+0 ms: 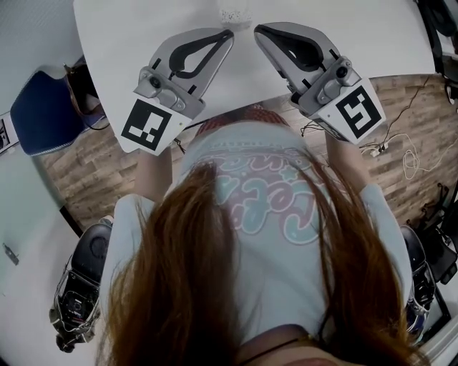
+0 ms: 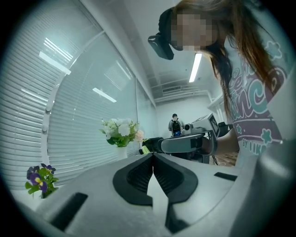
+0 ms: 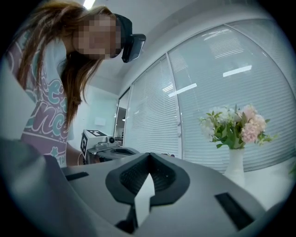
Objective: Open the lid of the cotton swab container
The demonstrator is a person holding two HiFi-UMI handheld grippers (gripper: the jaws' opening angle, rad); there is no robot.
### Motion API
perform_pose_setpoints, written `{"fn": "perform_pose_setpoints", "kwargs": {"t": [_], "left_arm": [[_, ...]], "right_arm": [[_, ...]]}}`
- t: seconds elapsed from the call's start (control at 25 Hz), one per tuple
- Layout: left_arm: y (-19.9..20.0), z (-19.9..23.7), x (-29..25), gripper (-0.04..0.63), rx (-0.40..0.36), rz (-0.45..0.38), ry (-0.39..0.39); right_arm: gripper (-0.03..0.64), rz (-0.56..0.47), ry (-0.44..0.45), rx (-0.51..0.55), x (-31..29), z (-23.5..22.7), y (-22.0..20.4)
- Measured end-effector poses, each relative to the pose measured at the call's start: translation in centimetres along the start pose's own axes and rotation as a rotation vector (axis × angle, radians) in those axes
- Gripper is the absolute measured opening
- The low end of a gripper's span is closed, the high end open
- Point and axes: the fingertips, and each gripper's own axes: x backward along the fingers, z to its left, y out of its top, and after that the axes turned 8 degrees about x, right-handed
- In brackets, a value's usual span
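Can't call progress here: the cotton swab container (image 1: 235, 14) is just a small clear blob on the white table (image 1: 129, 28), right ahead of both tips, and its lid is too small to read. The left gripper (image 1: 229, 33) and right gripper (image 1: 258, 29) are both pinched closed on nothing, held level. There's plenty of bare tabletop either side of it. The table's near edge runs under the grippers.

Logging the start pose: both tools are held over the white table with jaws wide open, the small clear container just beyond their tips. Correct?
Not quite: the jaws are shut and empty. The left gripper view shows the left tool with tips meeting, the right gripper view the same for the right tool. Both are over the white table, the small clear container just beyond their tips.
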Motion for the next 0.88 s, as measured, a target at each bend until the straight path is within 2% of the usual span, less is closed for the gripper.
{"fn": "perform_pose_setpoints", "kwargs": {"t": [0.16, 0.36, 0.48, 0.6, 0.88], "left_arm": [[0.4, -0.1, 0.1, 0.009, 0.005, -0.003, 0.006], [0.7, 0.2, 0.5, 0.009, -0.033, 0.007, 0.024], [0.6, 0.3, 0.8, 0.009, -0.003, 0.014, 0.029], [1.3, 0.4, 1.0, 0.009, 0.043, -0.015, 0.017], [2.6, 0.8, 0.7, 0.009, 0.012, -0.016, 0.028]], "right_arm": [[0.003, 0.002, 0.014, 0.002, 0.0, 0.4, 0.1], [0.003, 0.015, -0.004, 0.036, -0.4, 0.5, 0.3], [0.003, 0.014, -0.01, 0.043, -0.6, 0.7, 0.4], [0.003, 0.016, -0.012, 0.043, -0.4, 0.8, 0.5], [0.003, 0.018, -0.016, 0.031, 0.2, -0.1, 0.8]]}}
